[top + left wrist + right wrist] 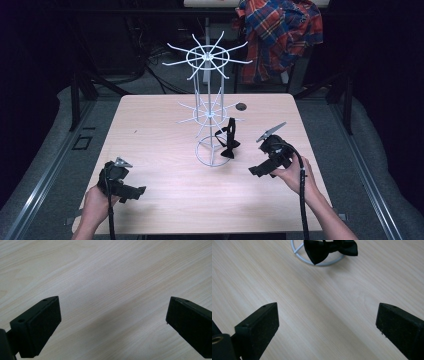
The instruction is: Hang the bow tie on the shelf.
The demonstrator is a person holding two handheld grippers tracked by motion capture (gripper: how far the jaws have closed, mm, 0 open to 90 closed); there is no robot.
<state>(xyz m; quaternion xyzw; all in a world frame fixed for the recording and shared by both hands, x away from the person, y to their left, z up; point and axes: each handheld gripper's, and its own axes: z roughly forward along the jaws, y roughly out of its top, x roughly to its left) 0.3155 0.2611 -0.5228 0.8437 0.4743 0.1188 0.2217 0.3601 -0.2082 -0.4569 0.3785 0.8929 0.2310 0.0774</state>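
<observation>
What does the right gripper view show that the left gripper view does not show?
The right gripper view alone: a black bow tie at the top edge, lying partly over the white ring base of the wire stand. The right gripper points toward them, with bare wood between.

The left gripper view alone: nothing extra; the left gripper faces plain wood.

Both: the light wooden table and two black jaws set wide apart with nothing between them.
</observation>
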